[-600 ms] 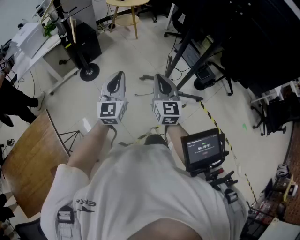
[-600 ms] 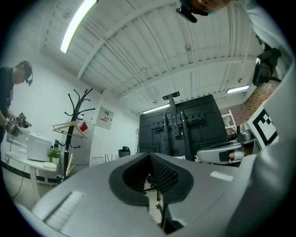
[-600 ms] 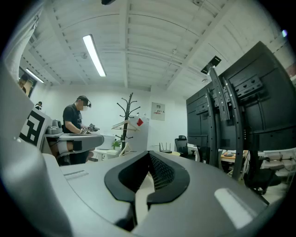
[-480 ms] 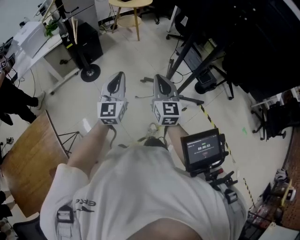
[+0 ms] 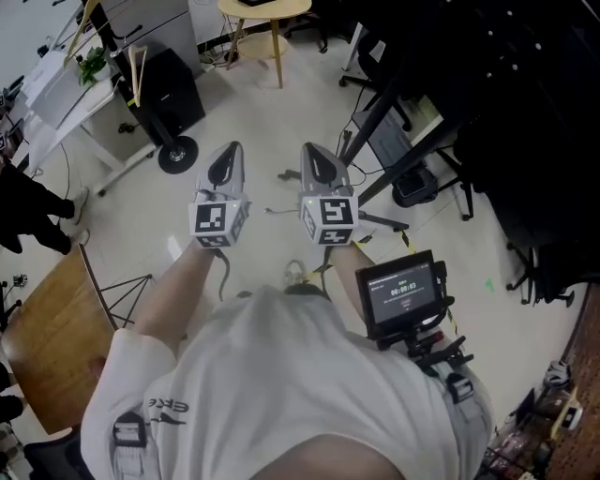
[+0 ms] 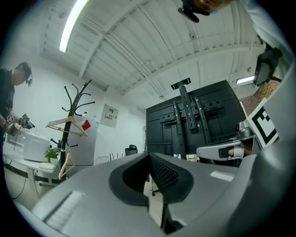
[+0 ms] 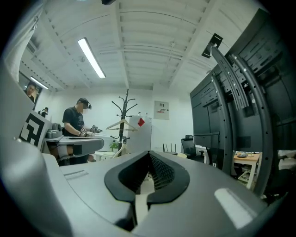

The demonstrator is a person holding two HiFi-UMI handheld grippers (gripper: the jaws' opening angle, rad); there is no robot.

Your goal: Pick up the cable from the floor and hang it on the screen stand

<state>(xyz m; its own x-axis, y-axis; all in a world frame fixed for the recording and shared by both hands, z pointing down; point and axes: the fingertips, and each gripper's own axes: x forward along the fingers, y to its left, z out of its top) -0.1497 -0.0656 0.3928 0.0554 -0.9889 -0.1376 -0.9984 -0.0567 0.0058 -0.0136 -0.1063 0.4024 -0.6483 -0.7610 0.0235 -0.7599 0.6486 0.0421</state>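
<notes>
In the head view both grippers are held side by side at chest height above the floor. My left gripper (image 5: 231, 148) is shut and empty, and my right gripper (image 5: 309, 150) is shut and empty too. A pale looped cable (image 5: 294, 272) lies on the floor just below them, partly hidden by the person's shirt. The black screen stand (image 5: 375, 112) rises at the upper right with its legs on the floor. Past the shut left gripper (image 6: 149, 155), the left gripper view shows the stand (image 6: 185, 115). The stand (image 7: 240, 92) also fills the right of the right gripper view, beyond the shut right gripper (image 7: 149, 154).
A coat rack base (image 5: 177, 153) and a black box (image 5: 169, 84) stand at the upper left, a wooden stool (image 5: 267, 14) behind them. A wooden board (image 5: 47, 328) lies at the left. An office chair base (image 5: 412, 183) sits under the stand. A small monitor (image 5: 401, 292) hangs at the person's right hip.
Both grippers stay shut and side by side, shifted slightly up in the picture. The head view has tilted a little, so the cable loop now sits closer to the person's body.
</notes>
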